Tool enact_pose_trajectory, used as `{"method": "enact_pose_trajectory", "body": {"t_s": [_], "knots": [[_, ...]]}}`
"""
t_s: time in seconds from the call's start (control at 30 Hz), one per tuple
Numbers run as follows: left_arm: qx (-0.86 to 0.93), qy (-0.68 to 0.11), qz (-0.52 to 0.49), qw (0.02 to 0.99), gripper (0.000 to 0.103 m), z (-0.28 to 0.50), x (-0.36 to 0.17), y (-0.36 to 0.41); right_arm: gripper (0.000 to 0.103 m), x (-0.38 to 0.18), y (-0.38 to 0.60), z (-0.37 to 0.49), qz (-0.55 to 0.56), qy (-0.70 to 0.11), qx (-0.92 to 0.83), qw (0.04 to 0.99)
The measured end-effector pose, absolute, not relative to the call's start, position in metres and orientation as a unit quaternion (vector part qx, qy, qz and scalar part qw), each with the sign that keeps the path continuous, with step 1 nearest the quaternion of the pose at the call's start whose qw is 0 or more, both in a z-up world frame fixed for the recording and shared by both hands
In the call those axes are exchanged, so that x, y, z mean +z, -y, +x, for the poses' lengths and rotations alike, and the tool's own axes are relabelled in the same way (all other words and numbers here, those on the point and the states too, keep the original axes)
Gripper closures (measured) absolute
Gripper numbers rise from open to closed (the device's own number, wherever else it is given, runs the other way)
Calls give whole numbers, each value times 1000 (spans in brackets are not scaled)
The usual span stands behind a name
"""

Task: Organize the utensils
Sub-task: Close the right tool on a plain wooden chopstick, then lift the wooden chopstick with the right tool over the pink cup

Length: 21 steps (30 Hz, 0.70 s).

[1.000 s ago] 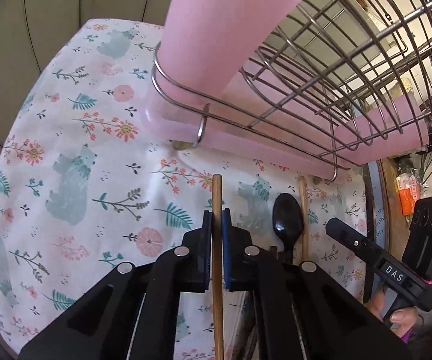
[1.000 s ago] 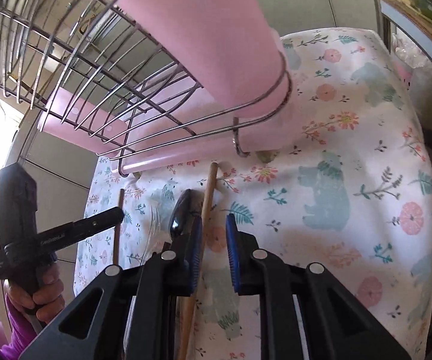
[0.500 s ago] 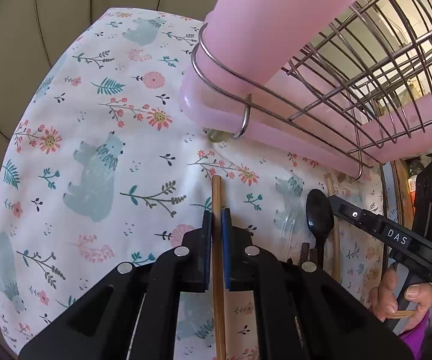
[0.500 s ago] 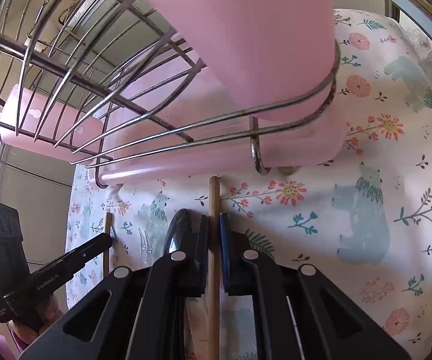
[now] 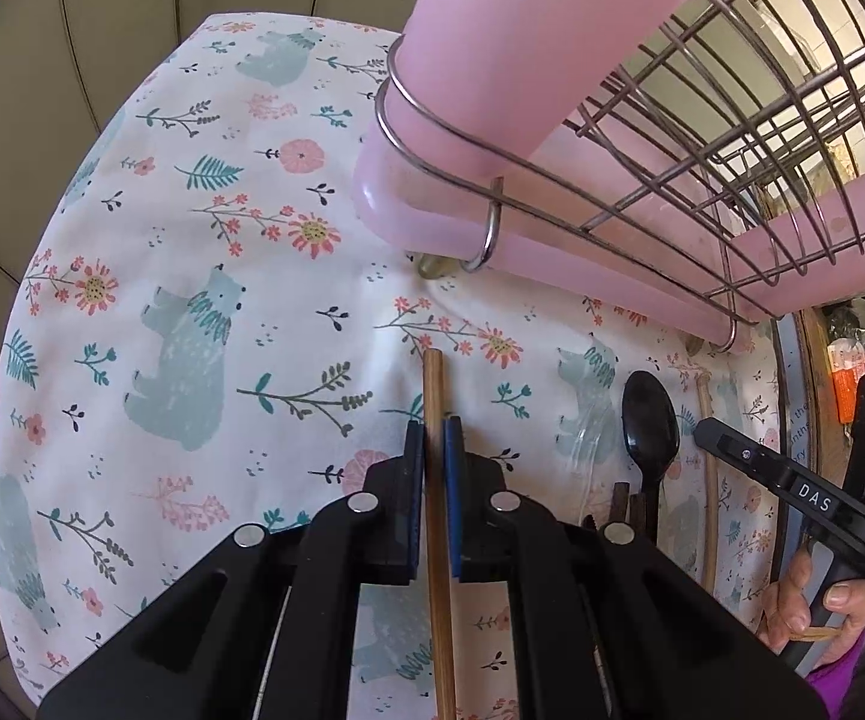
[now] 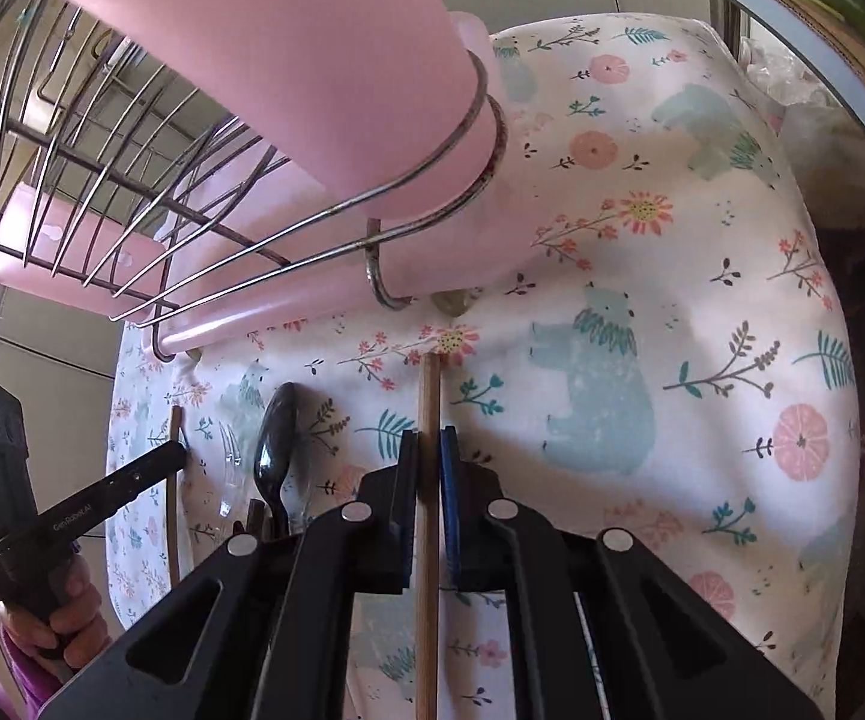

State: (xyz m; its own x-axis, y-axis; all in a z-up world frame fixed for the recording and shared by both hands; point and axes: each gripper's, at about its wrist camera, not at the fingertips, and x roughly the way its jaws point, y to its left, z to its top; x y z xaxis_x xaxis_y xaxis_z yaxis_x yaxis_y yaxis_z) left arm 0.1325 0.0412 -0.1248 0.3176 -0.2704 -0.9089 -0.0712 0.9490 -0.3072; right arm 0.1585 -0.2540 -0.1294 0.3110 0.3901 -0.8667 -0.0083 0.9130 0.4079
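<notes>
My left gripper (image 5: 434, 429) is shut on a brown wooden chopstick (image 5: 434, 384) whose tip sticks out past the pads. My right gripper (image 6: 429, 441) is shut on a second wooden chopstick (image 6: 430, 390). Both grippers hover over the floral tablecloth, just below the pink utensil cup (image 5: 528, 42) held in the wire dish rack (image 5: 732, 120); the cup also shows in the right wrist view (image 6: 312, 60). A black spoon (image 5: 650, 420) and another chopstick (image 5: 709, 462) lie on the cloth; the spoon shows in the right view too (image 6: 276, 438).
The rack stands on a pink drip tray (image 5: 582, 258) on the bear-and-flower tablecloth (image 5: 192, 300). A clear plastic utensil (image 6: 231, 450) lies by the spoon. Beige panels rise behind the table. Clutter sits past the table's right edge (image 6: 822, 60).
The right gripper closed on its chopstick and lifted it. Both grippers moved slightly back from the rack, each still holding a chopstick.
</notes>
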Motion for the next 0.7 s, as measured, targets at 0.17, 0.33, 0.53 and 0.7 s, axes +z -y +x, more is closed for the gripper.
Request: {"method": "enact_pose_trajectory", "body": {"t_s": [0.17,0.33,0.53,0.7], "knots": [[-62,-586,-137,796,96,136,-130,-38,96,-132,244,164,147,-578,125,793],[-57,-586,-118,799,96,137,-130,-30,96,-134,242,168,145,-570,131,798],[-56,-583,-108,803,96,135,-129,-26,96,-134,248,161,151,-554,139,807],[-58,-569,-120,812,97,130,-122,-28,96,-122,252,151,156,-531,144,820]]}}
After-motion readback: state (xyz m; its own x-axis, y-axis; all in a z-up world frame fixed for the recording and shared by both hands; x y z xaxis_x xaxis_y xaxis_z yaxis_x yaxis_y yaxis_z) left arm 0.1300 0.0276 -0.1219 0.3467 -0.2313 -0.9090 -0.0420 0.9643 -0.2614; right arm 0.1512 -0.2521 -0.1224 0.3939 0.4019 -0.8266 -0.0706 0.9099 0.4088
